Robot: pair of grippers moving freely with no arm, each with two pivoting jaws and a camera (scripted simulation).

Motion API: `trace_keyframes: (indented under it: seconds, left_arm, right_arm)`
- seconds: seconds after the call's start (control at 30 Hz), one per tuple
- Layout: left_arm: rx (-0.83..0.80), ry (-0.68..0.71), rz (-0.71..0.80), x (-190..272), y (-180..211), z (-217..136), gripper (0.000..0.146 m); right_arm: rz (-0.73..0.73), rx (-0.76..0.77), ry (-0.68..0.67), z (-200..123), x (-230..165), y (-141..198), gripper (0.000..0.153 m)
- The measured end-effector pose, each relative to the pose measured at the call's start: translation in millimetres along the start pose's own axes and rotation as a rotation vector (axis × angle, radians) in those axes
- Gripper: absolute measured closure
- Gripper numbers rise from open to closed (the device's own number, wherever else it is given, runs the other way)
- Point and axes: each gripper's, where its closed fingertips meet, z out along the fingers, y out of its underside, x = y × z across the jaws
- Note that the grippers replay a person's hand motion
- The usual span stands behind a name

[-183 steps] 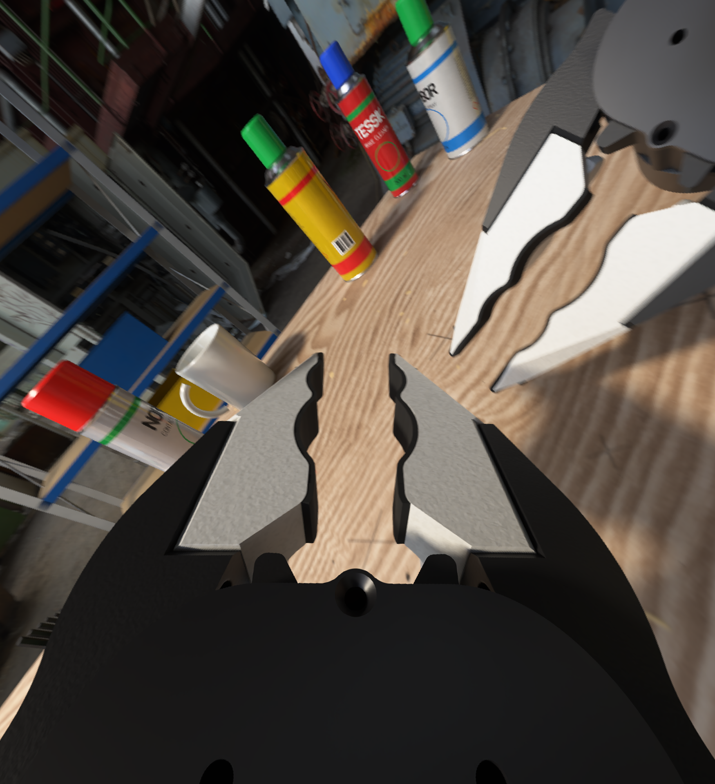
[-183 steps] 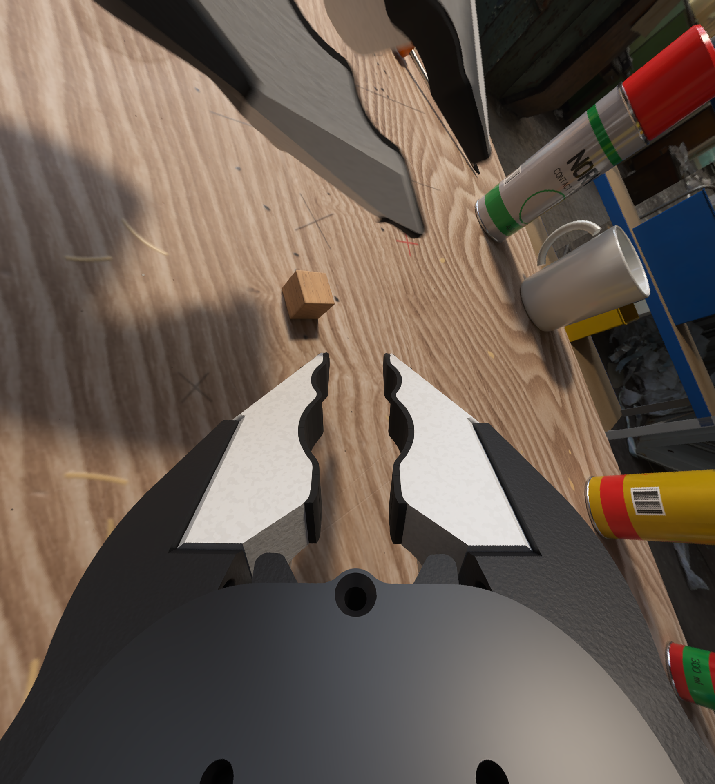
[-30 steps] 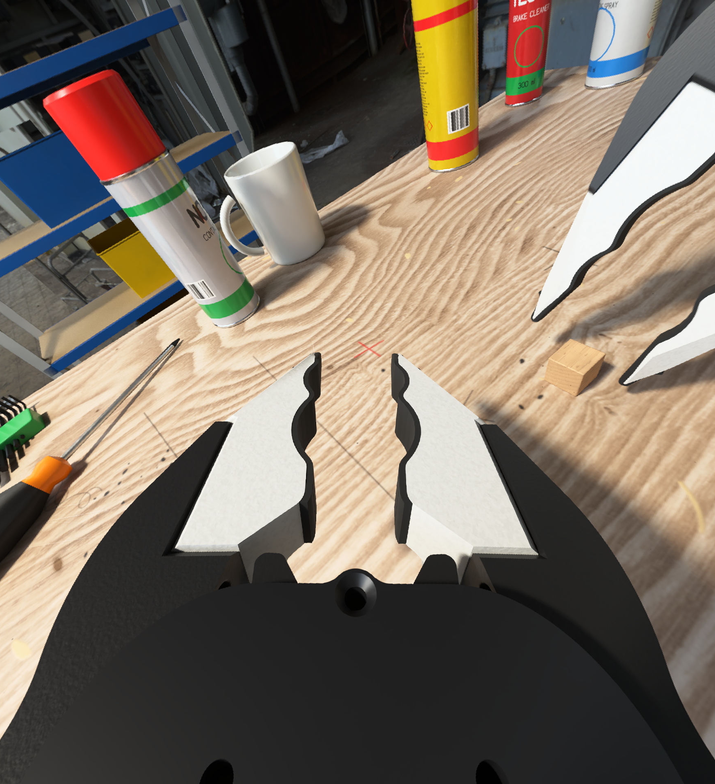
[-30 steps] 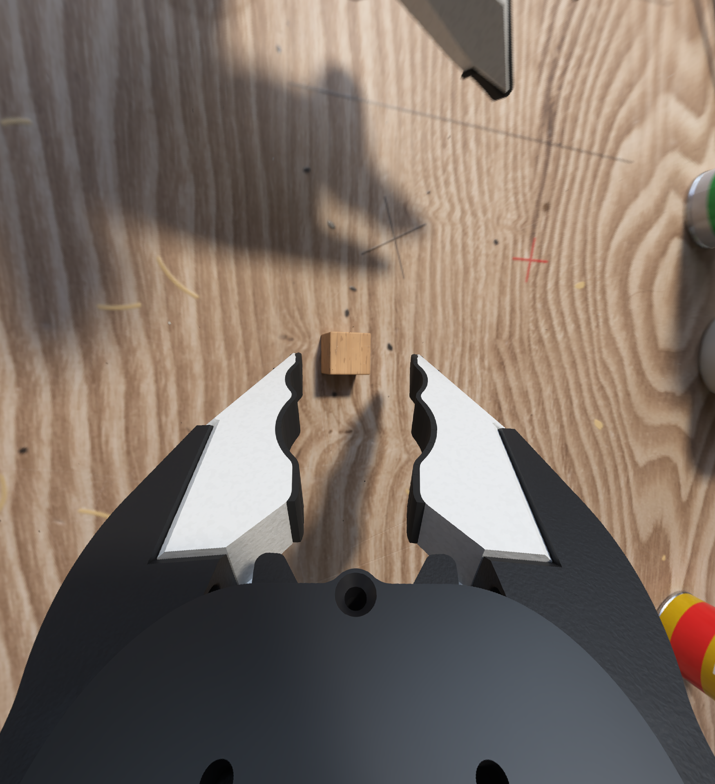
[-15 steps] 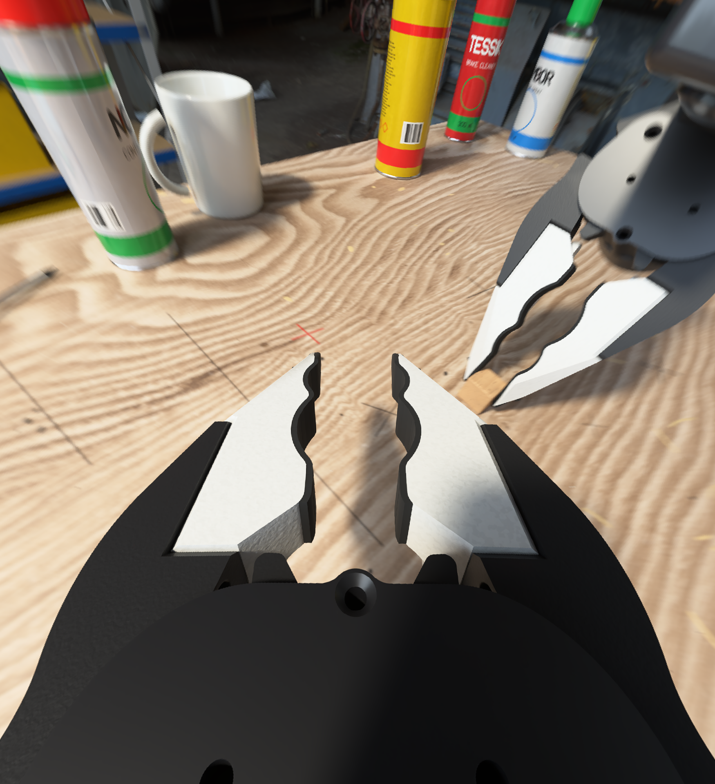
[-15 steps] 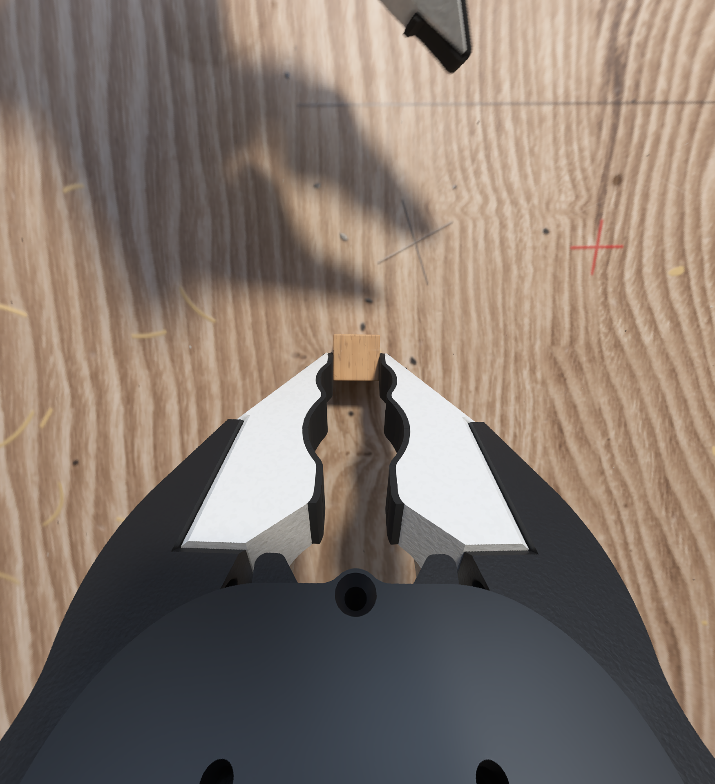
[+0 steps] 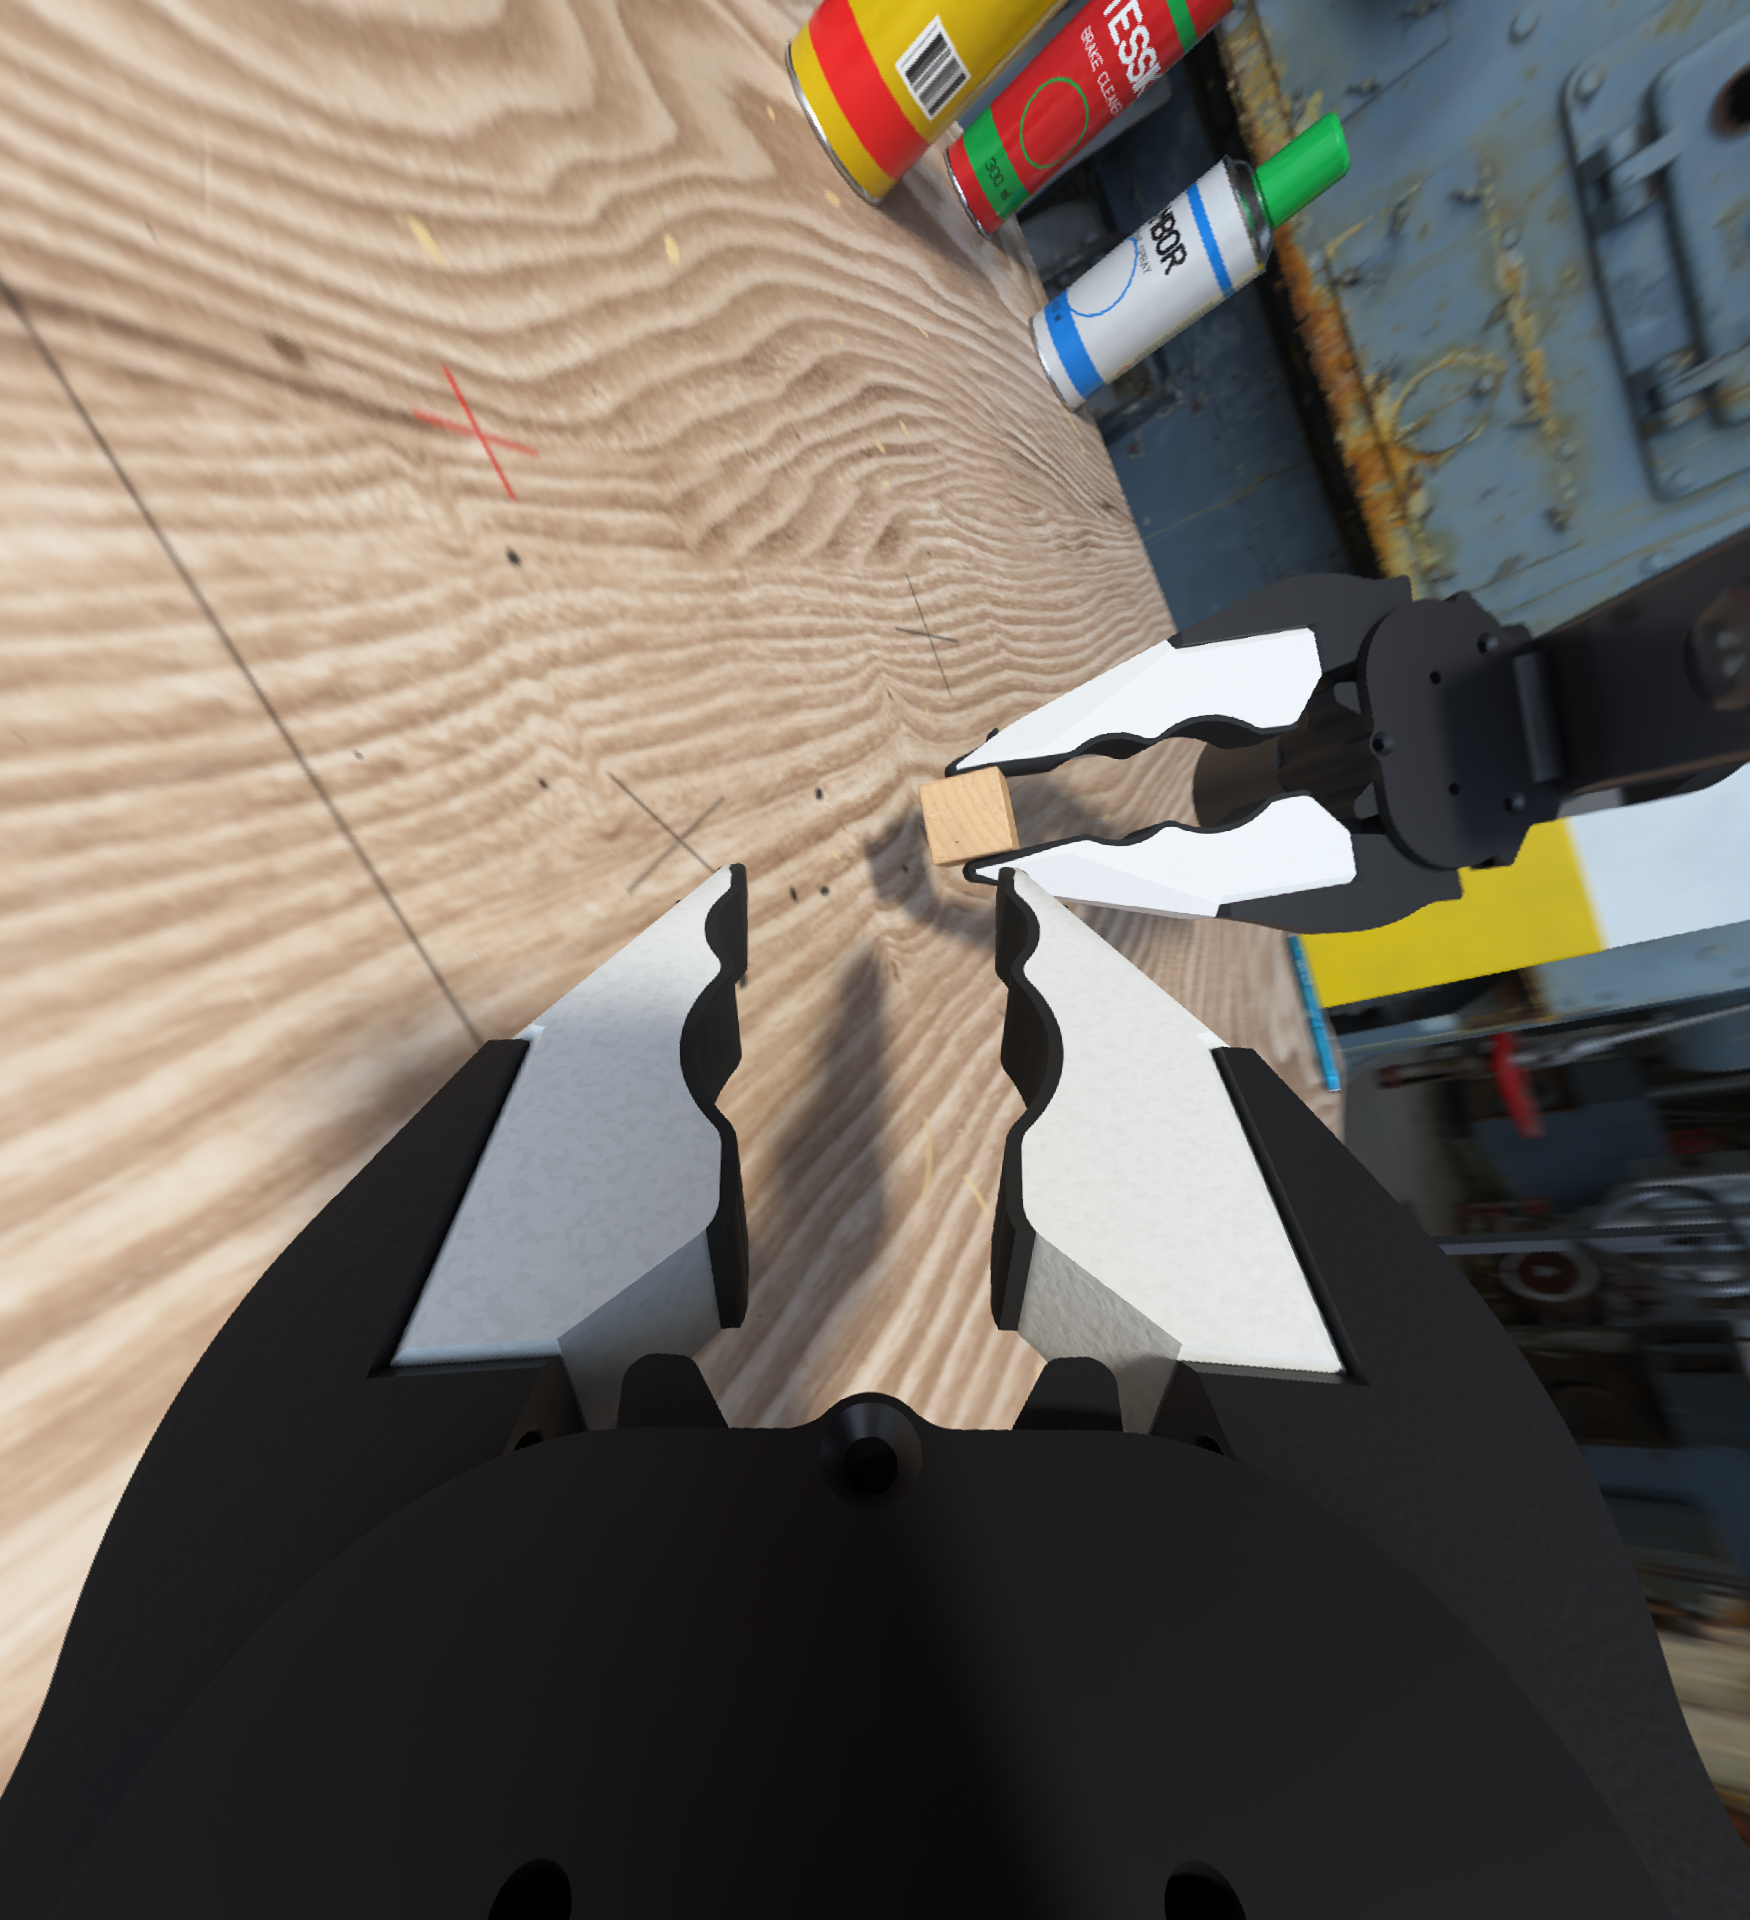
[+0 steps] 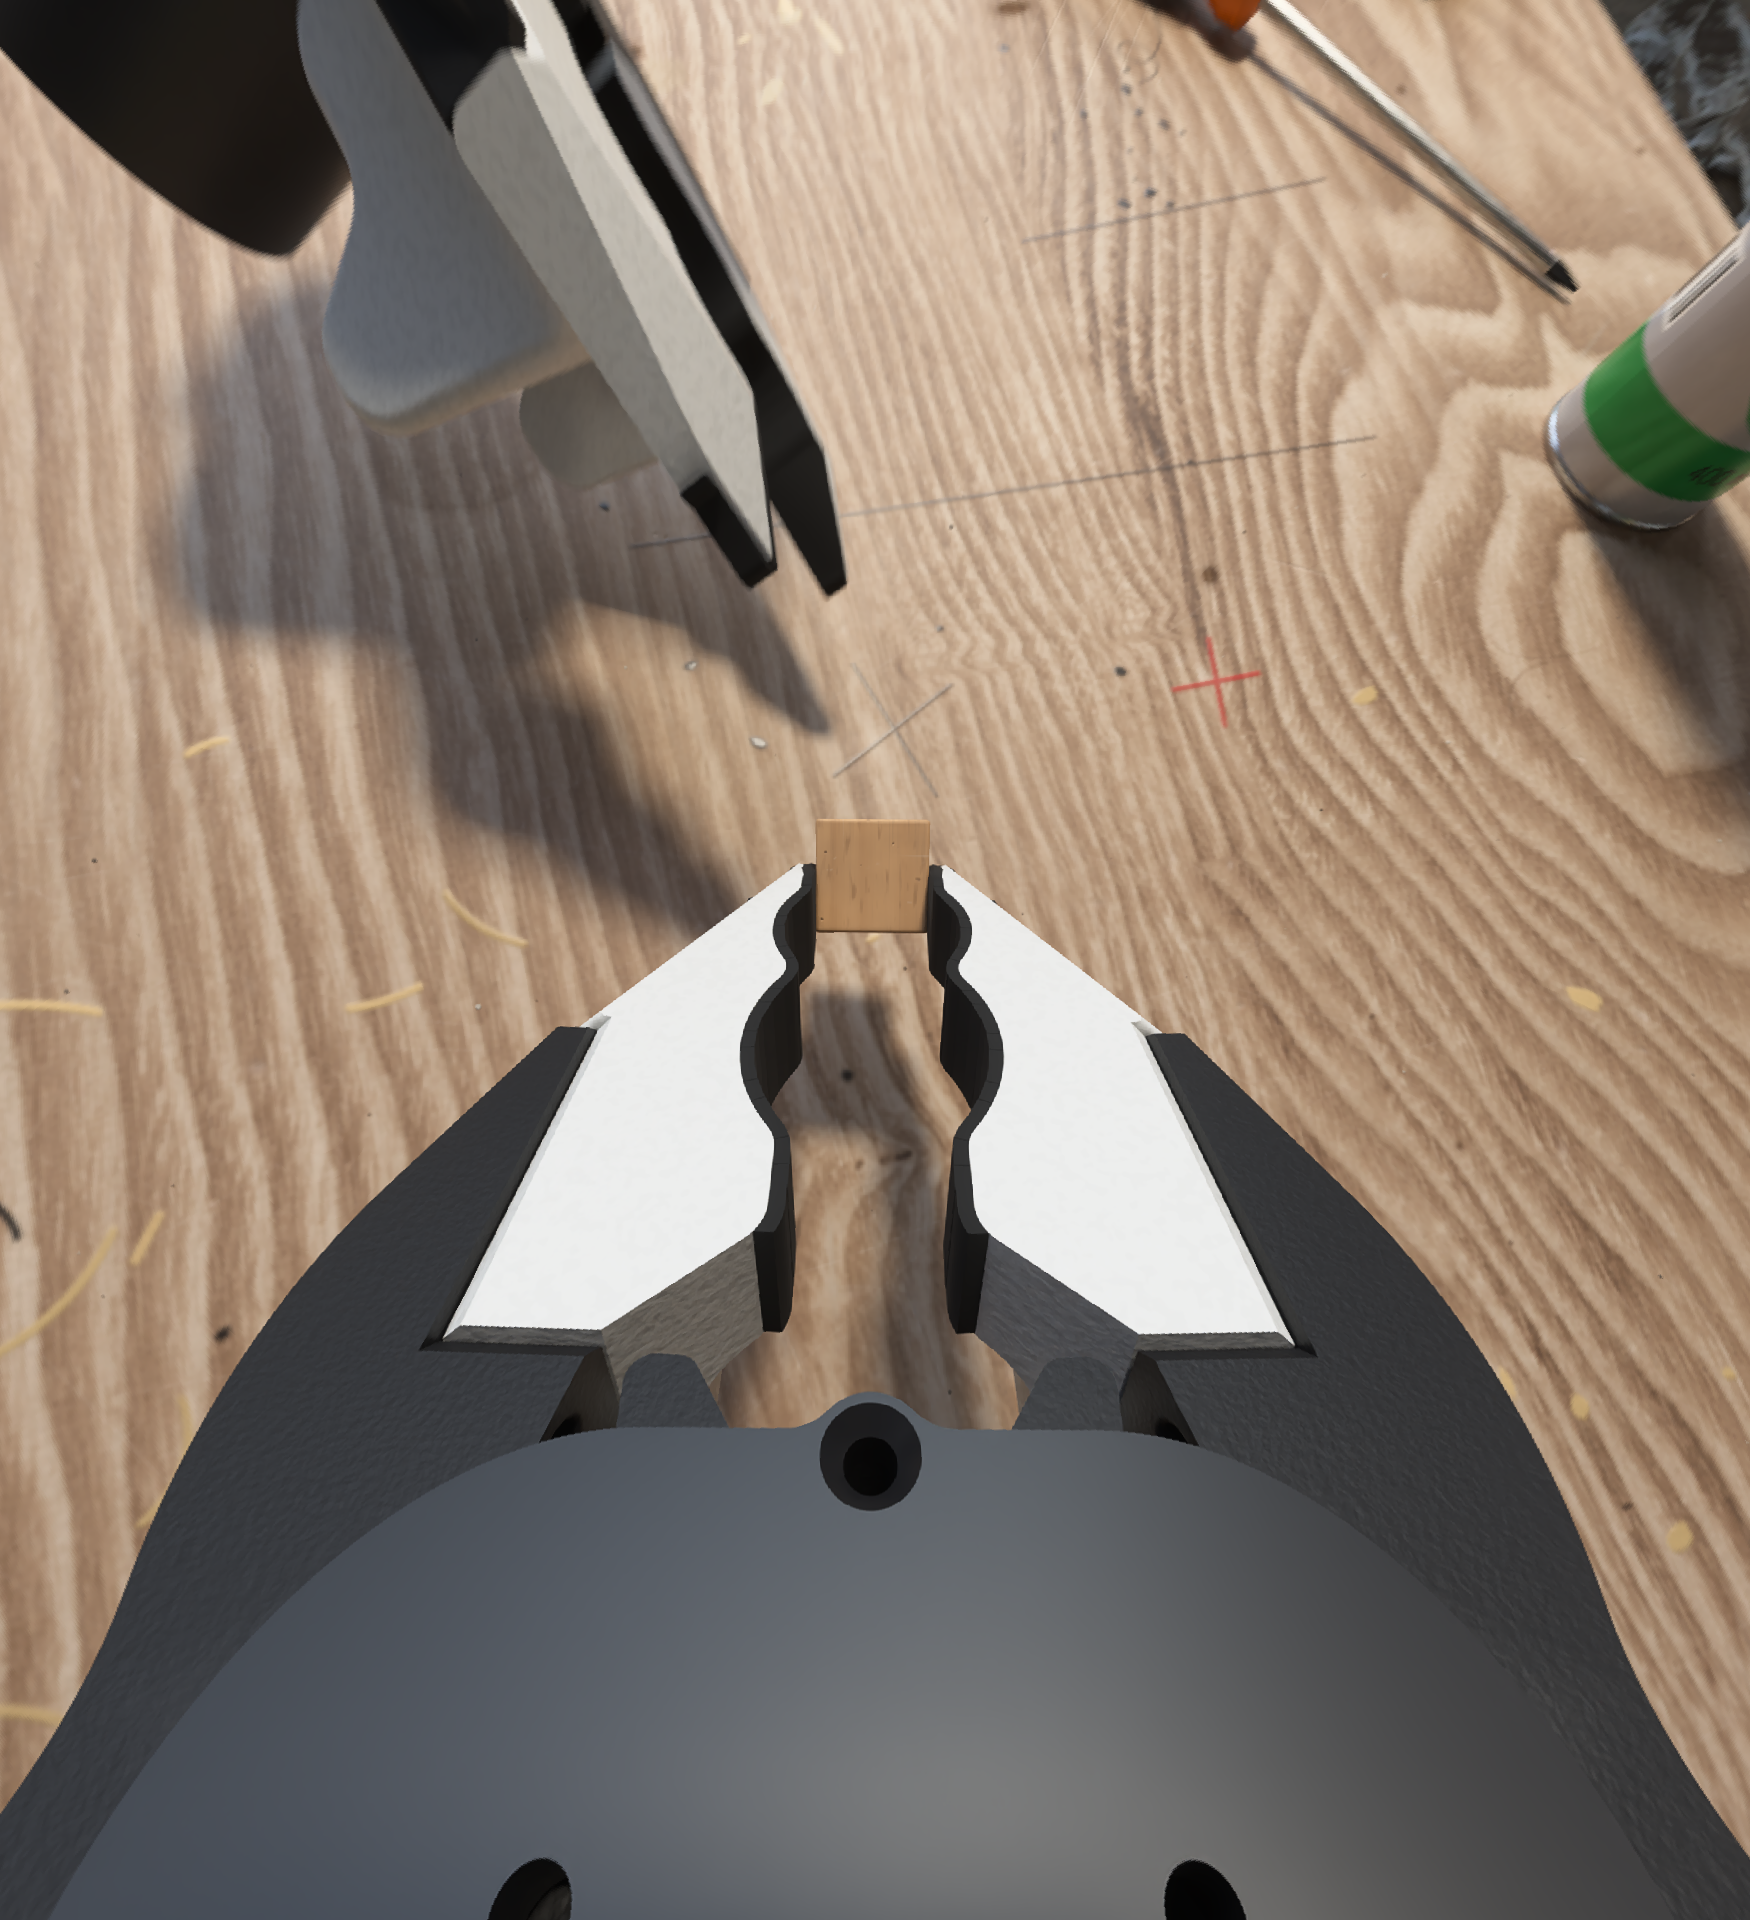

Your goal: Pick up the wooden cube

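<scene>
The right tool [image 8: 871, 883] grips a small wooden cube [image 8: 871, 875] between the very tips of its two white fingers, which are nearly closed around it. The cube is lifted clear of the wooden bench [image 8: 1370, 935], its shadow lying on the boards below (well in from any edge). Seen from the left wrist view, the same cube [image 7: 966, 821] sits pinched at the fingertips of the right tool [image 7: 975, 821], not far from the bench edge where three spray cans [image 7: 1151, 281] stand. The left tool [image 7: 871, 883] hovers close by, its fingers spread apart and holding nothing. A screwdriver [image 8: 1422, 156] and another can [image 8: 1702, 416] rest toward the opposite edge.
</scene>
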Motion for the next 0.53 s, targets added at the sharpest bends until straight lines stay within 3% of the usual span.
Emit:
trace_keyframes:
  seconds: [0.33,0.53]
  left_arm:
    - [0.060,0.137,-0.303,1.7,-2.0,7.5,0.095]
    - [0.074,0.164,-0.372,2.1,-1.7,11.3,0.099]
  right_arm:
    - [0.018,0.074,0.044,-8.2,-2.8,-6.2,0.132]
    - [0.026,0.103,0.031,-9.4,-8.8,-11.1,0.132]
